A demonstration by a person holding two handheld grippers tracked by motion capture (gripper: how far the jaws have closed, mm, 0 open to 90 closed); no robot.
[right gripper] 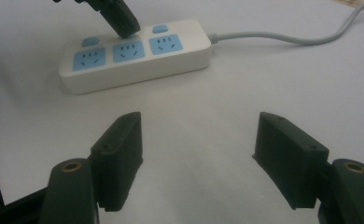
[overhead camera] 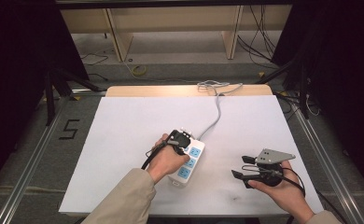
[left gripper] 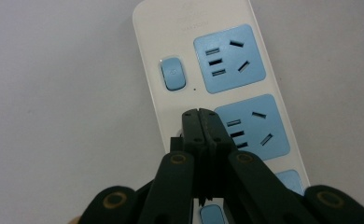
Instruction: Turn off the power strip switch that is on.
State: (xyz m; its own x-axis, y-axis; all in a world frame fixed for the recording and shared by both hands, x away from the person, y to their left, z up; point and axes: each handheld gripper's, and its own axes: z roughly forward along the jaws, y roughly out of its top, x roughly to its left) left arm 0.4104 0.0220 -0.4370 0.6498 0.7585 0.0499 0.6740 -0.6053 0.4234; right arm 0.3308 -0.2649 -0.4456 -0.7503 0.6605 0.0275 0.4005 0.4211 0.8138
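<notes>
A white power strip [overhead camera: 195, 161] with three blue sockets and small blue switches lies on the white table, its grey cord [overhead camera: 216, 114] running to the far edge. My left gripper [left gripper: 201, 114] is shut with nothing between its jaws. Its joined tips point down onto the strip [left gripper: 196, 91] at the middle switch, which they hide; the far switch [left gripper: 173, 73] is uncovered. In the right gripper view the left gripper [right gripper: 124, 30] meets the strip [right gripper: 138, 60] between the two outer switches. My right gripper [right gripper: 199, 154] is open and empty, held just above the table to the right of the strip [overhead camera: 240, 166].
The white sheet [overhead camera: 124, 140] covers the table top, with a bare wooden strip at the far edge where the cord [right gripper: 273, 37] coils off. Dark stands and floor cables surround the table. Metal rails run along both sides.
</notes>
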